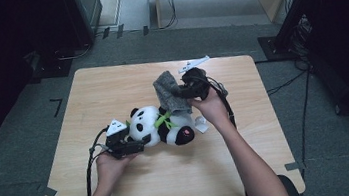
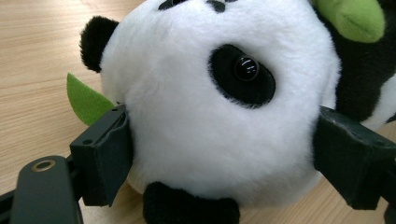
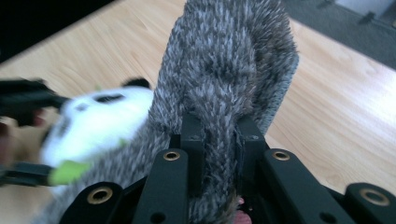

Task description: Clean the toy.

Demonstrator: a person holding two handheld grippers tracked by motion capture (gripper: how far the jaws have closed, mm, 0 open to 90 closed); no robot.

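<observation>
1. The desk (image 1: 111,90) carries the toy panda (image 1: 158,125) at its middle.
2. The left gripper (image 1: 135,144) clamps the panda's head, steadying it.
3. The right gripper (image 1: 189,90), jaws pinched on the grey cloth (image 1: 171,93), lifts it toward the far edge.

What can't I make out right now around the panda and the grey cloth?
- Panda body, high view: partly covered by the grey cloth.
- Panda, right gripper view: motion-blurred.
- Right claw pads: buried in cloth.
- White tag beside the panda, high view: too small to read.
</observation>
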